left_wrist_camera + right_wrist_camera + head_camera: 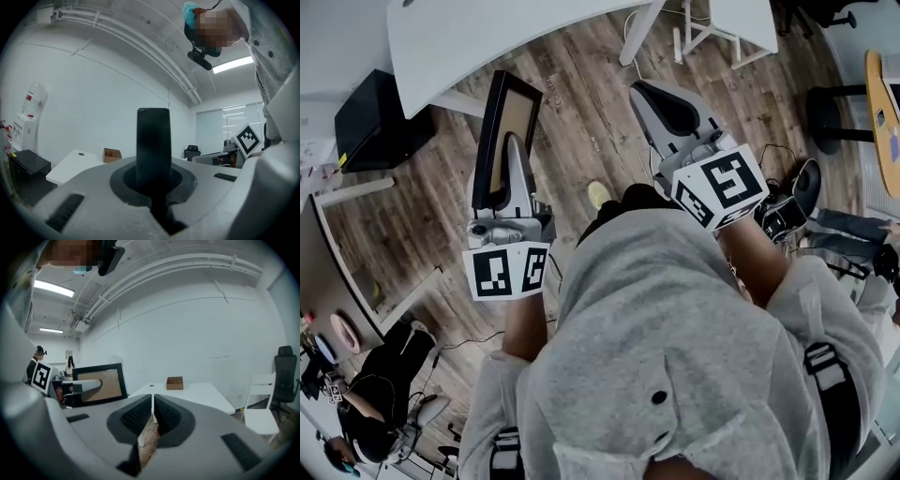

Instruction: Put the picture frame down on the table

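Observation:
The picture frame point(500, 120) is black with a brown board in it, and it is held upright and edge-on above the wooden floor. My left gripper point(513, 150) is shut on its lower edge. In the left gripper view the frame point(153, 140) rises as a dark vertical bar out of the closed jaws. My right gripper point(647, 96) is level with it on the right, shut with nothing in it; its ribbed pads point(140, 414) meet. The right gripper view shows the frame point(108, 383) at its left, with the left gripper point(89, 386) on it.
A white table point(487, 42) lies ahead, with a small wooden box point(175, 383) on its top point(197, 394). Left of the table stands a black cabinet point(380, 117). A white chair point(260, 416) is to the right. Another person sits at bottom left point(380, 394).

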Demonstrator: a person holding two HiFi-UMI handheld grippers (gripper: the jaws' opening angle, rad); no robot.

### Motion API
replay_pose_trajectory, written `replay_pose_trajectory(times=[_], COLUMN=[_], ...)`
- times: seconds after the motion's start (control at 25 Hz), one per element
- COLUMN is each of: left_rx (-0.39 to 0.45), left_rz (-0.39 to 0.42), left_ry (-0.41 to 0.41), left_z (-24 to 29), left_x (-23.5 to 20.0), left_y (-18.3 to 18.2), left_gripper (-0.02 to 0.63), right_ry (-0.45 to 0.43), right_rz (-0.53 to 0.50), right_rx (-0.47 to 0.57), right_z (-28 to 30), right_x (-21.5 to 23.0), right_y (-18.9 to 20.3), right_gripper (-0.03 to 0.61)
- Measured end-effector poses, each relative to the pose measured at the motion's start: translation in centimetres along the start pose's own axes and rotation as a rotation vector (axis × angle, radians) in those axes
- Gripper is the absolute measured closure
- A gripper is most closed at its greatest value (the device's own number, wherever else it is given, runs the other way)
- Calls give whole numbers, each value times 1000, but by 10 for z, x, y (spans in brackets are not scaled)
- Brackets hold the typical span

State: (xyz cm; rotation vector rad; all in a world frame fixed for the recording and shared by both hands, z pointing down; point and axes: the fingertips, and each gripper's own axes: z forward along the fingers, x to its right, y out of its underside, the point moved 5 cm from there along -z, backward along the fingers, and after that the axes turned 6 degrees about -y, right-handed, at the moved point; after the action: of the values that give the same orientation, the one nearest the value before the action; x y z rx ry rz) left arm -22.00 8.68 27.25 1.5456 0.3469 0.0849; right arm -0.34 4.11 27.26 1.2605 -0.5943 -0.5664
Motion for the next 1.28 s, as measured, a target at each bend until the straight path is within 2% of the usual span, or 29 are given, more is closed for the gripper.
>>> replay_pose_trajectory(times=[0.24, 0.48, 0.8, 1.04, 1.28], left_rx=[16, 34, 44, 43, 36], left_rz=[1, 19, 15, 14, 25], left_ry=[16, 10, -10, -7, 1], left_z=[-1, -7, 6, 37, 72], left_x=[-1, 20, -15, -63, -38], left_y=[-6, -5, -12, -15, -11], left_gripper=[588, 588, 588, 588, 588], right_ry=[13, 12, 6, 3, 7], right_rz=[-30, -32, -42, -59, -62], right_rx=[8, 27, 31, 24, 38], right_z=[-1, -14, 28, 84, 79], right_x=[-2, 13, 9, 7, 49], right_y=[-10, -8, -13, -18, -22], right_gripper=[543, 543, 543, 543, 543])
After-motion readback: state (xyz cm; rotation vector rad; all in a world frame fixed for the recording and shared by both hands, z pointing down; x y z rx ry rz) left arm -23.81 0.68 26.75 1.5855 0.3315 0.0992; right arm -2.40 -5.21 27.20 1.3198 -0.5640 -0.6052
